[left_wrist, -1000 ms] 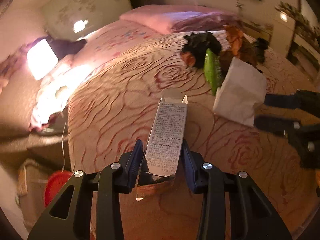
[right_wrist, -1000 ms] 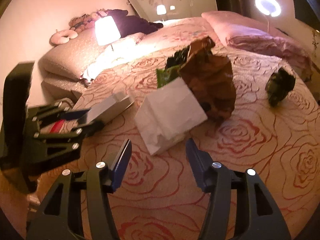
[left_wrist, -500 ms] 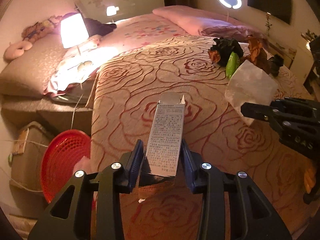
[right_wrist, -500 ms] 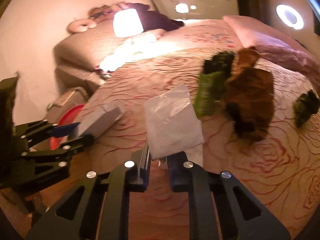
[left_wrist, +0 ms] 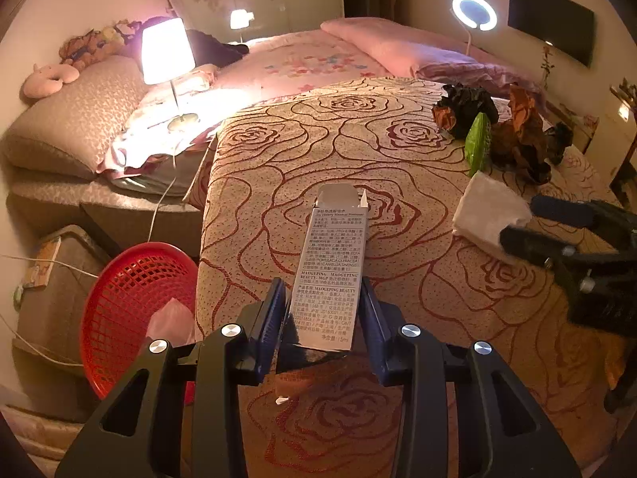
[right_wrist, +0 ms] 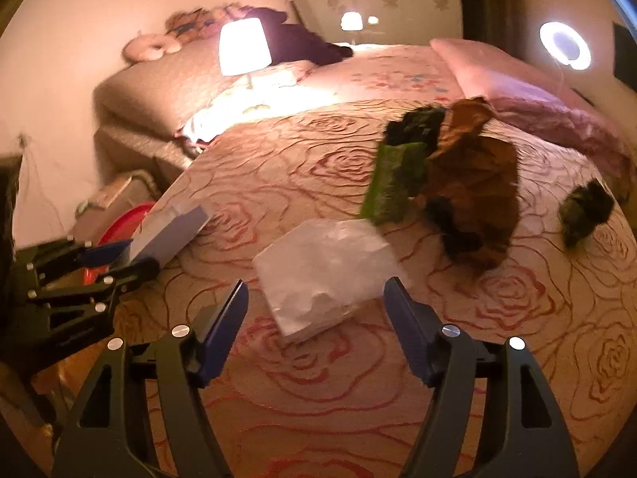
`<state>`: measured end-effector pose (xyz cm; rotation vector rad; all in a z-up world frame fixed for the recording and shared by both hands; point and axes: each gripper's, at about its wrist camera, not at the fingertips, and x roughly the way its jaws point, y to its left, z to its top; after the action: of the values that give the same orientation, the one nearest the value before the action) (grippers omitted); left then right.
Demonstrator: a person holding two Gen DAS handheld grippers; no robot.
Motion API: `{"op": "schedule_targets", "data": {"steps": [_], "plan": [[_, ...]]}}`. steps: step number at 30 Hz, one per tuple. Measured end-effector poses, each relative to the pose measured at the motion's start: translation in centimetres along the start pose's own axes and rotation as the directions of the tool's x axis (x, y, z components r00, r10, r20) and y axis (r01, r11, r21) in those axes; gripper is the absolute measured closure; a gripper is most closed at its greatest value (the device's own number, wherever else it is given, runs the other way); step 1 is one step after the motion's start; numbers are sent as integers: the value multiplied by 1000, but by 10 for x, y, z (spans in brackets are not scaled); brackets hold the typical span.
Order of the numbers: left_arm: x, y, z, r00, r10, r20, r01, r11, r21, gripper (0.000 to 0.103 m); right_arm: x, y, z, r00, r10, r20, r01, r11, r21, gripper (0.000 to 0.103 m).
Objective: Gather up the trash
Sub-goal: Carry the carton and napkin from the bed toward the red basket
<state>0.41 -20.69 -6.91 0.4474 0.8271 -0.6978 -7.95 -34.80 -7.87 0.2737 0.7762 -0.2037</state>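
My left gripper (left_wrist: 322,290) is shut on a grey printed carton (left_wrist: 334,271), which sticks out forward over the rose-patterned bedspread (left_wrist: 318,139). In the right wrist view, the left gripper (right_wrist: 119,257) holds the carton (right_wrist: 171,235) near the bed's left edge. My right gripper (right_wrist: 316,283) is opening. A white paper bag (right_wrist: 322,271) sits loose on the bed between its fingers, and neither pad presses on it. In the left wrist view, the right gripper (left_wrist: 519,221) is at the white bag (left_wrist: 485,211).
A red mesh basket (left_wrist: 131,302) stands on the floor left of the bed with a pink wad inside. Behind the bag lie a green packet (right_wrist: 392,183), crumpled brown paper (right_wrist: 473,187) and black wads (right_wrist: 418,123). A lit lamp (left_wrist: 167,51) stands at far left.
The right gripper closed on the white bag's edge, then opened again, and the bag is now free between its fingers. The left gripper moved the carton toward the bed's left edge, bringing the basket into view.
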Motion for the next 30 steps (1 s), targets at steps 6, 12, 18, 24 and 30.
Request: {"op": "schedule_targets", "data": {"steps": [6, 12, 18, 24, 30], "plan": [[-2, 6, -1, 1000, 1, 1, -1, 1000, -25, 67, 12, 12, -4, 999, 0, -38, -3, 996, -86, 64], [-4, 13, 0, 1000, 14, 4, -13, 999, -49, 68, 16, 12, 3, 999, 9, -36, -13, 996, -85, 85], [-9, 22, 0, 1000, 26, 12, -25, 996, -82, 70, 13, 12, 11, 998, 46, -31, -47, 998, -38, 91], [-17, 35, 2, 998, 46, 30, -42, 992, -117, 72, 1, 18, 20, 996, 94, -7, -94, 995, -20, 91], [-23, 53, 0, 996, 80, 44, -72, 987, -146, 72, -4, 32, 28, 989, 150, -3, -150, 988, -22, 91]]}}
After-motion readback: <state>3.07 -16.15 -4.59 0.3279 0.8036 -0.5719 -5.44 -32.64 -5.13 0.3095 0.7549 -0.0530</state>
